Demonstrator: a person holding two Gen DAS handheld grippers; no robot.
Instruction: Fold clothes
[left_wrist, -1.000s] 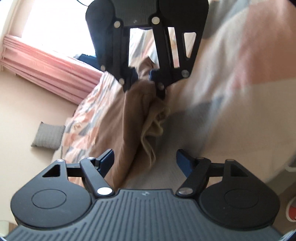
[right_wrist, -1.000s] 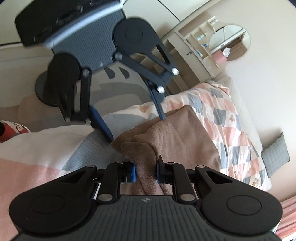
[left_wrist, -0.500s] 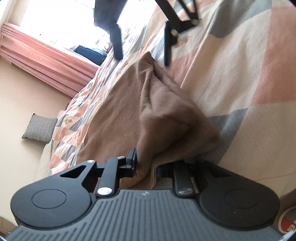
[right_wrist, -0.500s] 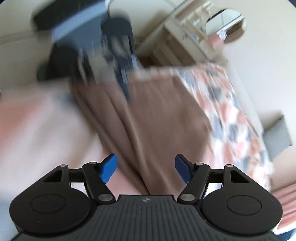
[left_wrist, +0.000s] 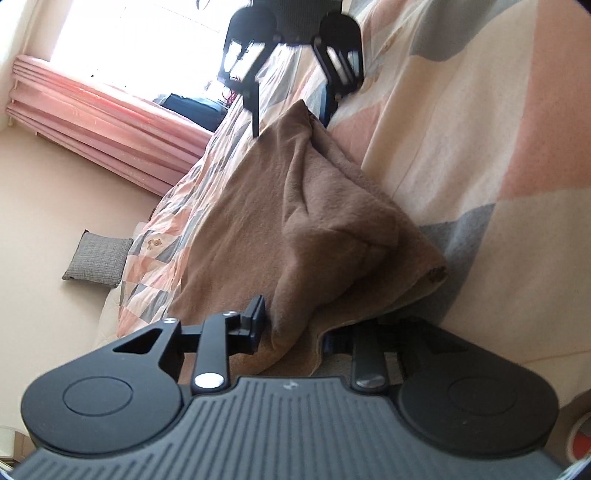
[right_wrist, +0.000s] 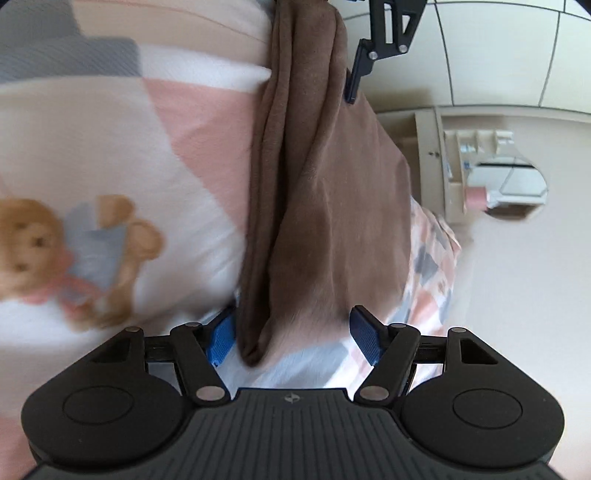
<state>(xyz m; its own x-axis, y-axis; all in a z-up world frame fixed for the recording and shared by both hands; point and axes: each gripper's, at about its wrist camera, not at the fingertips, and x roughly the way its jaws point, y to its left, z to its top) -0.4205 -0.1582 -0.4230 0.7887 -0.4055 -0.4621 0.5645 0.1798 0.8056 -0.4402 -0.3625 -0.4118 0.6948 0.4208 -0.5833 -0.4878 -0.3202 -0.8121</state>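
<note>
1. Brown garment (left_wrist: 314, 229) lies stretched out on the patchwork bedspread (left_wrist: 480, 147)
2. Left gripper (left_wrist: 291, 328) is pinching the garment's near edge
3. Right gripper (right_wrist: 293, 338) is spread wide at the garment's far end, gripping nothing

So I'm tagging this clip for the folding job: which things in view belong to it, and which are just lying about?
Part of the job:
- brown garment, lying on the bed
- left tool, closed on its near edge
- right tool, open around its other end
- patchwork bedspread, the work surface

Just lying about:
- grey cushion
- pink curtain
- dressing table with round mirror
</note>
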